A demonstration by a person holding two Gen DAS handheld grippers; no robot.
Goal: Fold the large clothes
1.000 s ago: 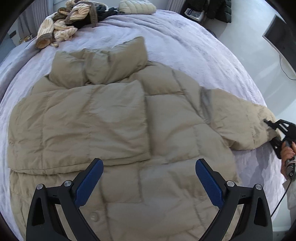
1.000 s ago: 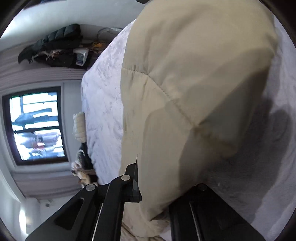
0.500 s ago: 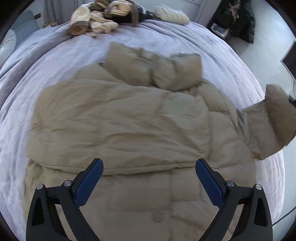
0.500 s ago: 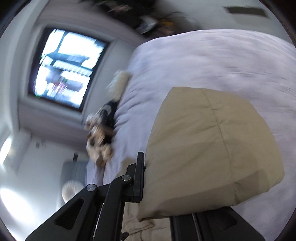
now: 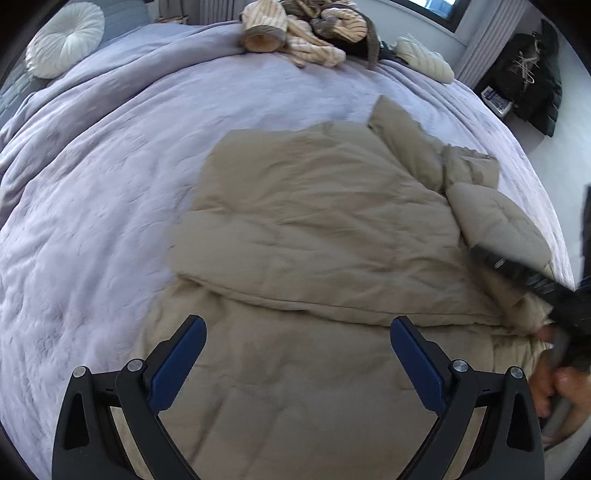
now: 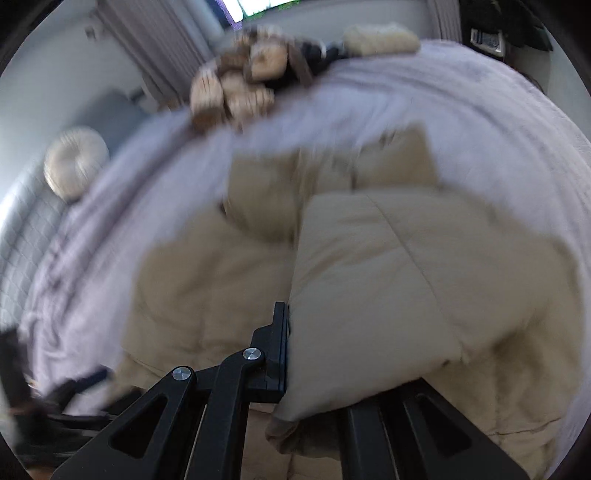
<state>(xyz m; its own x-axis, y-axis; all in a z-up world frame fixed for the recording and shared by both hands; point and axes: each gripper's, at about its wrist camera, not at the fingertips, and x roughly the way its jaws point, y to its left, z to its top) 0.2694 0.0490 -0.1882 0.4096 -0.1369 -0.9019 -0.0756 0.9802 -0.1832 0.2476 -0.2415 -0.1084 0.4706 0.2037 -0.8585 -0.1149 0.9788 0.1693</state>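
Lavender bedspread covers the whole bed under both my tools, round white cushion at its far left corner. Beige puffer jacket lies spread on it, centre-right of the bed, one sleeve already folded flat across the chest, collar pointing toward the far side. Heap of striped cream knitwear sits at the far edge, well apart from the jacket, with a small cream padded item just beside it. Dark clothes hang in the far right corner off the bed.

My left gripper hovers over the jacket's lower hem, blue pads spread wide, nothing between them, not touching fabric as far as I can tell.

My right gripper is clamped on the jacket's other sleeve, the cuff end pinched between its fingers and the puffy sleeve bulging out in front, raised over the jacket body. In the left wrist view that gripper comes in from the right edge at the jacket's right side, my right hand on its handle. Right wrist view is motion-blurred, details soft.
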